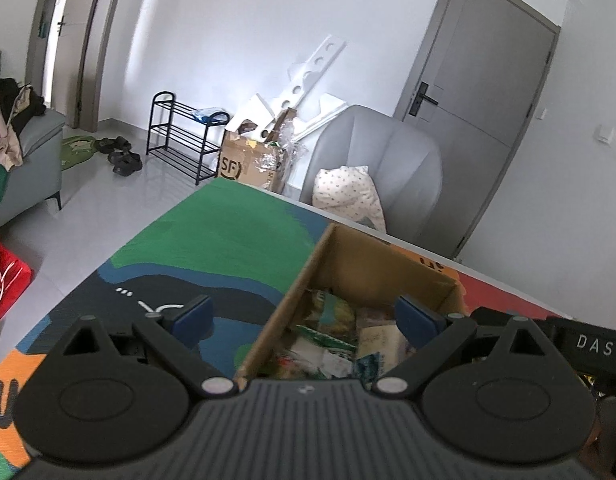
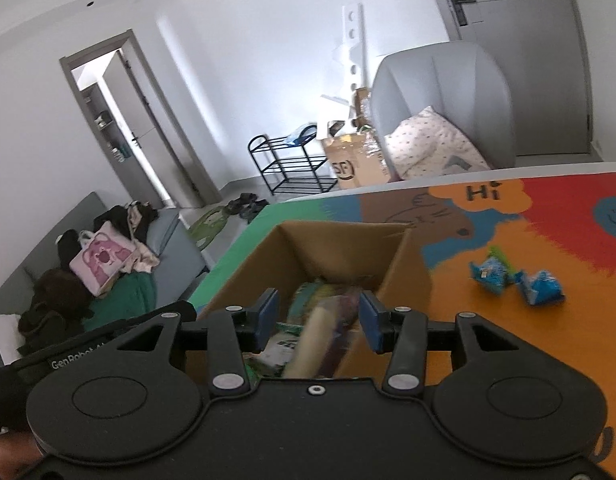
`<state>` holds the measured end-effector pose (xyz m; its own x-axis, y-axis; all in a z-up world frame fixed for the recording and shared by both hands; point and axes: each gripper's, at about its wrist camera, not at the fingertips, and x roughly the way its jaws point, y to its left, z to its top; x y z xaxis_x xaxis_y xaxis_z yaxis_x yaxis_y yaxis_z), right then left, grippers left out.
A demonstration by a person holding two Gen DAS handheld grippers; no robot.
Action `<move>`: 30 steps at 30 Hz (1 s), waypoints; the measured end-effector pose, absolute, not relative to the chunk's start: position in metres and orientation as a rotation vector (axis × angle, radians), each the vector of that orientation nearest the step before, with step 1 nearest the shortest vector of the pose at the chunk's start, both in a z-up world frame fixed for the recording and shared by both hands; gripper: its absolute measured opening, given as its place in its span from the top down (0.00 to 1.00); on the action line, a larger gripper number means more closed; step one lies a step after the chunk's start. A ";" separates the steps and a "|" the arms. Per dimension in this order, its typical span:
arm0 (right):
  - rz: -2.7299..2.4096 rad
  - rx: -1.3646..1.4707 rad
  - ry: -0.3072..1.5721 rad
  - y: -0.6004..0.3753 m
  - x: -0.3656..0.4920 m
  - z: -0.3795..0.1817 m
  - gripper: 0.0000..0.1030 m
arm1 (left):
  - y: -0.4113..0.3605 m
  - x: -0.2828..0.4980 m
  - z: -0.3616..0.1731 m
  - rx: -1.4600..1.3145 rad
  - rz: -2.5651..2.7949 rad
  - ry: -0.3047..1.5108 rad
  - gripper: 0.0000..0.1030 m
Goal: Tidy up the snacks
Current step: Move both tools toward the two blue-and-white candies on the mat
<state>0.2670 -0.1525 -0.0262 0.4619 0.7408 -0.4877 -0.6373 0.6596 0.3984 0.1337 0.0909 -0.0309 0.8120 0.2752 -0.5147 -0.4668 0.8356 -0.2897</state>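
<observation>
The right gripper (image 2: 315,318) hangs over the open cardboard box (image 2: 404,276), its blue pads (image 2: 268,312) part-way apart. A blurred cream-and-purple snack packet (image 2: 328,336) sits between them, touching neither pad that I can make out. Two blue snack packets (image 2: 516,280) lie on the colourful mat (image 2: 508,320) at about 3 o'clock from the box. The left gripper (image 1: 304,318) stands wide apart and empty, straddling the box's left wall.

Colourful mat-covered table (image 2: 488,344): cardboard box (image 2: 404,264), two blue snack packets (image 2: 516,278)
</observation>
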 end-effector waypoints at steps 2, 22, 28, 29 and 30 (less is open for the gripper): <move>0.841 0.174 0.683 -0.158 0.269 -0.028 0.53 | 0.086 0.137 -0.030 -0.414 0.396 0.480 0.06; 0.739 0.257 0.673 -0.227 0.293 -0.040 0.48 | 0.009 0.178 -0.019 -0.319 0.291 0.476 0.06; 0.697 0.287 0.678 -0.250 0.304 -0.048 0.48 | -0.015 0.192 -0.017 -0.291 0.255 0.474 0.08; 0.691 0.293 0.679 -0.254 0.306 -0.050 0.48 | -0.019 0.194 -0.017 -0.286 0.250 0.475 0.08; 0.685 0.299 0.681 -0.258 0.308 -0.052 0.48 | -0.022 0.197 -0.017 -0.280 0.245 0.474 0.08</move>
